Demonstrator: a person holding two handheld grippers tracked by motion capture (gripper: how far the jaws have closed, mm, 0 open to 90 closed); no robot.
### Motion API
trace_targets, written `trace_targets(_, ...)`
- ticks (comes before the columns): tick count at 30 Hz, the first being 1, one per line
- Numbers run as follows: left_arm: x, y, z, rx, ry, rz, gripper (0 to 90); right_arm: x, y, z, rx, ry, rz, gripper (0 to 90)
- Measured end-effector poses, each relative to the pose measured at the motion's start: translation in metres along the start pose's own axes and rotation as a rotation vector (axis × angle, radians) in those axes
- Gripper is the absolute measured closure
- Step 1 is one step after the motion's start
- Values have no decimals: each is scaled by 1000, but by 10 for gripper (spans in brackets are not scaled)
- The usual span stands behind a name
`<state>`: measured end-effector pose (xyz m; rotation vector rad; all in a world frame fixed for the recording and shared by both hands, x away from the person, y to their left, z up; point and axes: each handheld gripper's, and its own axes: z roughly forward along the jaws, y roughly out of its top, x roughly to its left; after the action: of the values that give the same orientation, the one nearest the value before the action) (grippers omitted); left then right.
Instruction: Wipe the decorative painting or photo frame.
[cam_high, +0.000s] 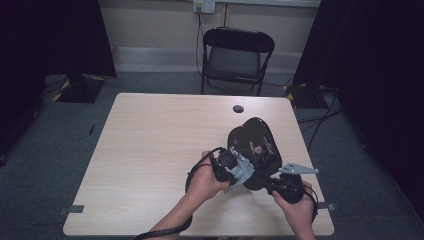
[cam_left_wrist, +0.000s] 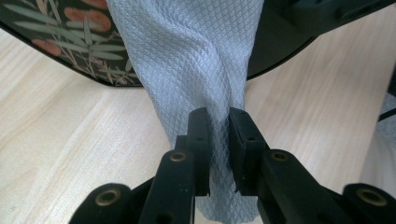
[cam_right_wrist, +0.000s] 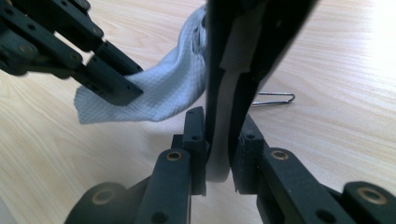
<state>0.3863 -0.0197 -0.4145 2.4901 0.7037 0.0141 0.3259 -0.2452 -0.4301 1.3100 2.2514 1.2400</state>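
A glossy black tray (cam_high: 251, 142) with a leaf and flower pattern (cam_left_wrist: 70, 42) is held up at a tilt over the table's right half. My right gripper (cam_right_wrist: 219, 137) is shut on the tray's rim (cam_right_wrist: 247, 37), at its near edge (cam_high: 262, 181) in the high view. My left gripper (cam_left_wrist: 218, 135) is shut on a bunched grey waffle-weave cloth (cam_left_wrist: 187, 56), which lies against the tray's face. From above, that gripper (cam_high: 235, 172) sits at the tray's lower left. The right gripper view shows the cloth (cam_right_wrist: 159, 93) hanging from the left gripper's fingers (cam_right_wrist: 114, 86).
The light wooden table (cam_high: 150, 150) has a round cable hole (cam_high: 238, 108) near its far edge. A thin metal wire loop (cam_right_wrist: 275, 99) lies on the tabletop past the tray. A black folding chair (cam_high: 237, 57) stands behind the table.
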Motion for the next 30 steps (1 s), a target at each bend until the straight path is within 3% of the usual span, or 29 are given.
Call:
trace_targets(18, 2, -27, 32, 71, -13, -45, 799, -2, -1, -4, 6, 5, -6, 790)
trace_targets(25, 2, -31, 28, 69, -22, -54, 799, -4, -2, -6, 5, 7, -2, 791)
trace_targets(30, 2, -25, 2, 11, -18, -50, 799, -4, -2, -5, 6, -6, 12, 792)
